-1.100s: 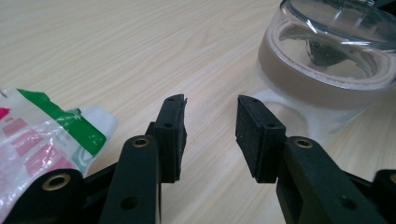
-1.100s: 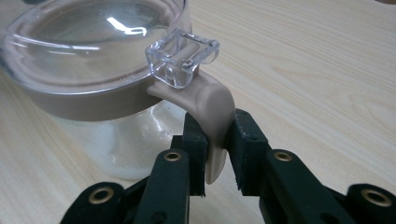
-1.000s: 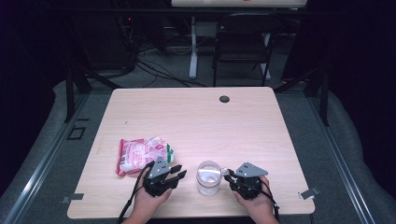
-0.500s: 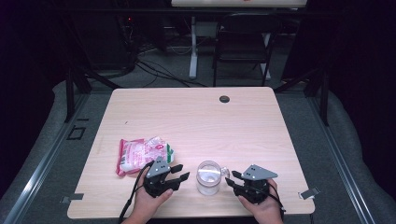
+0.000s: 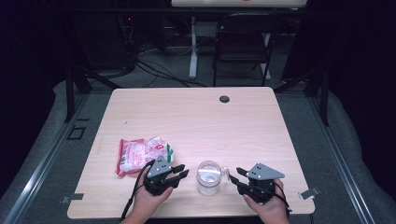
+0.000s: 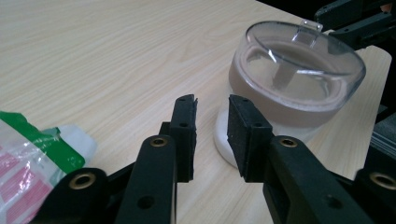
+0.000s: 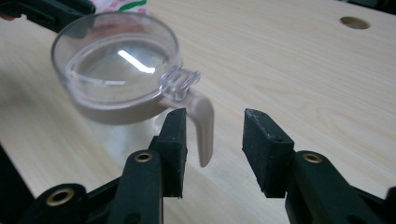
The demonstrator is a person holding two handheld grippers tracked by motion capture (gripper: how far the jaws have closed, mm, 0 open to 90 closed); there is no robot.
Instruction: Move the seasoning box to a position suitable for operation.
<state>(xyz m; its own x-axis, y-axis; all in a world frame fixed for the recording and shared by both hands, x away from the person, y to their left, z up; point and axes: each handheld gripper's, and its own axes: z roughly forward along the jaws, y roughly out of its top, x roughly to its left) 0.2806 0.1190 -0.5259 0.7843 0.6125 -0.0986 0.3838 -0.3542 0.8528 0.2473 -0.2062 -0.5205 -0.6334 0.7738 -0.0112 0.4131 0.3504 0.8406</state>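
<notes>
A dark room surrounds the pale wooden table (image 5: pixel 196 121), with a folding chair (image 5: pixel 243 46) and loose cables on the floor beyond its far edge. A small round hole (image 5: pixel 224 99) sits in the tabletop near that far edge, well away from both my grippers. Just beyond my left gripper (image 5: pixel 180 172), close to its outer side, lies a crinkled red, white and green packet (image 5: pixel 140 155), flat on the table; it blocks nothing.

Between my two grippers stands the jar (image 5: pixel 208 177), clear-walled, with a brownish band under a transparent domed lid (image 6: pixel 303 51) and a white base. A small clear tab sticks out of the lid's rim, and below it a beige latch (image 7: pixel 203 126) hangs down the side towards my right gripper (image 5: pixel 238 176).

My left jaws have just been closing; they stand a little apart, nothing between them, the jar just ahead and slightly to their right. My right jaws have just been opening; they are spread, and the latch hangs just ahead of their left pad without touching.
</notes>
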